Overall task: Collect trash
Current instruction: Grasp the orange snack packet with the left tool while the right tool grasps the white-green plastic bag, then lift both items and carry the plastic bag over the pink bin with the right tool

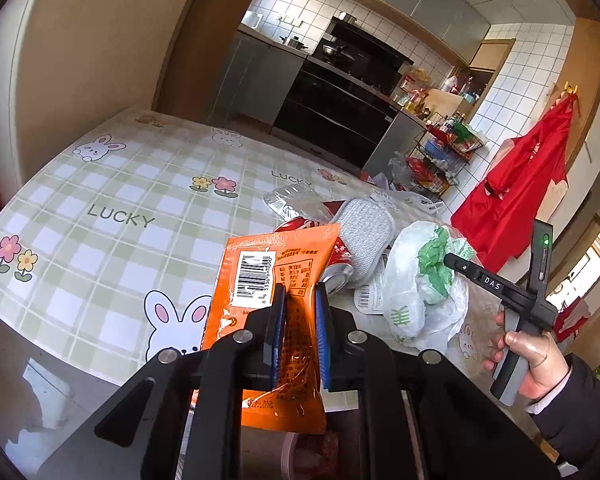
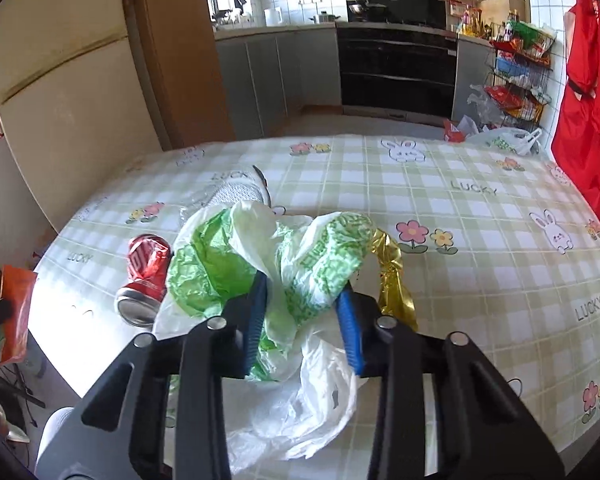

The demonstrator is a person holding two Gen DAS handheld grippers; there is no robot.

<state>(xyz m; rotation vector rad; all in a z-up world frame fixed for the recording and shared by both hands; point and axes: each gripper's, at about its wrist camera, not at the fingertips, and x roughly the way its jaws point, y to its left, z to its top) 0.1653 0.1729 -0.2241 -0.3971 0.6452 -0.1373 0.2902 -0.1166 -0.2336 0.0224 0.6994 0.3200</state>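
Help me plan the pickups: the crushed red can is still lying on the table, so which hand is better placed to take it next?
Neither is free: left gripper is shut on the orange wrapper, right gripper grips the plastic bag. Once unloaded, probably right: the red can lies just beside its left finger.

Black left gripper (image 1: 300, 312), blue-padded jaws, silver screws, dark sleeve (image 1: 576, 412), white cuff (image 1: 550, 400)

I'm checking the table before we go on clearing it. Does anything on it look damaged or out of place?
Yes. The red can lies on its side, dented, beside the plastic bag. A grey sponge pad sits tilted on the litter, not flat on the table.
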